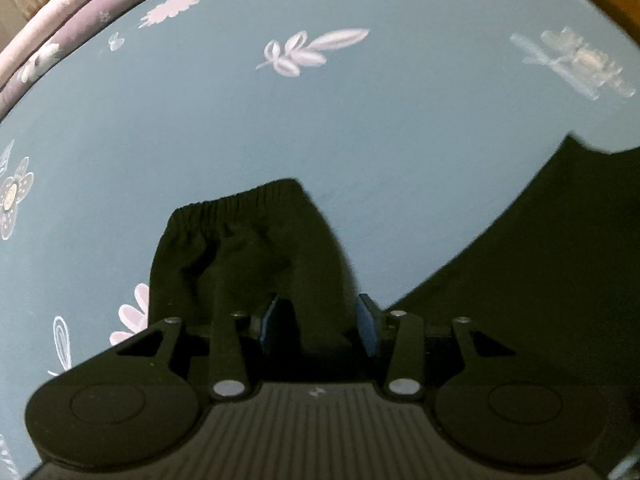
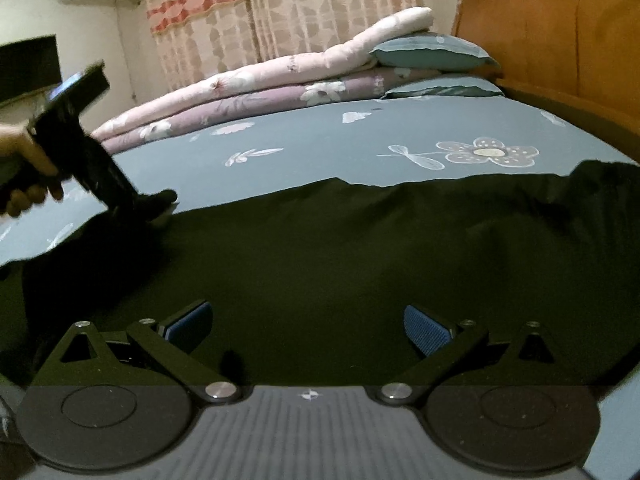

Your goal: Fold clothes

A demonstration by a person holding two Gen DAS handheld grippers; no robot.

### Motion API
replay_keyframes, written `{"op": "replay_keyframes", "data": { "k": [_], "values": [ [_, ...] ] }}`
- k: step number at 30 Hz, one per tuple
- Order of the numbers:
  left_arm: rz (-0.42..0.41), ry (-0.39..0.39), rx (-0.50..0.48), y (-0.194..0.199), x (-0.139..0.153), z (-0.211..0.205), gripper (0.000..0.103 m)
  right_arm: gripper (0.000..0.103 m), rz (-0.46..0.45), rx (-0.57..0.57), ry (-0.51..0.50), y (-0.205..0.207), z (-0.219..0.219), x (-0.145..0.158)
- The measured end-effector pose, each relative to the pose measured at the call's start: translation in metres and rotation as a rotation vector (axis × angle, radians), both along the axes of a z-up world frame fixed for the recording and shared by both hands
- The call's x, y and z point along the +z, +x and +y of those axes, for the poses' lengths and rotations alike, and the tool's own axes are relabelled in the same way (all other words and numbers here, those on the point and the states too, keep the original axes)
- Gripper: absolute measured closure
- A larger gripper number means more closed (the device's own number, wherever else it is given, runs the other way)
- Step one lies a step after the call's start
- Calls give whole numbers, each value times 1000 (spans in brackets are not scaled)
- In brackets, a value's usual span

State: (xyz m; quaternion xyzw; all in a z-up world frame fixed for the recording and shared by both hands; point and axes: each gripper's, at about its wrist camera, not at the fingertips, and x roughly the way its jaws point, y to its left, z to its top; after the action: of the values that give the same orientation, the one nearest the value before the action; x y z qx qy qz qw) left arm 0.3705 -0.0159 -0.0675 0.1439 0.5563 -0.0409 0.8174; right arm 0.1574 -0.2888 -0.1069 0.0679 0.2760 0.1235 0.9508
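Right tongs hang wide open and empty, just above the black garment spread on the bed. Left tongs stand part open around its sleeve, not pinching. That sleeve stretches straight ahead of them, so the left hand is nearer.
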Motion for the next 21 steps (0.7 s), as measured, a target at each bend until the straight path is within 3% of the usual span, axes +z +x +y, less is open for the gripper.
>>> {"op": "replay_keyframes", "data": {
  "k": [2, 4, 5, 15, 21],
  "values": [
    [0, 28, 0, -1, -4, 2, 65, 0, -3, -5, 11, 0, -2, -1],
    [-8, 46, -10, -4, -4, 5, 89, 0, -4, -4, 6, 0, -1, -1],
    [-16, 49, -20, -7, -2, 6, 94, 0, -5, -3, -4, 0, 0, -2],
    [-93, 47, -53, -58, 48, 57, 97, 0, 9, -2, -31, 0, 10, 2],
    [-107, 41, -27, -81, 60, 101, 99, 0, 23, 0, -35, -2, 20, 9]
  ]
}}
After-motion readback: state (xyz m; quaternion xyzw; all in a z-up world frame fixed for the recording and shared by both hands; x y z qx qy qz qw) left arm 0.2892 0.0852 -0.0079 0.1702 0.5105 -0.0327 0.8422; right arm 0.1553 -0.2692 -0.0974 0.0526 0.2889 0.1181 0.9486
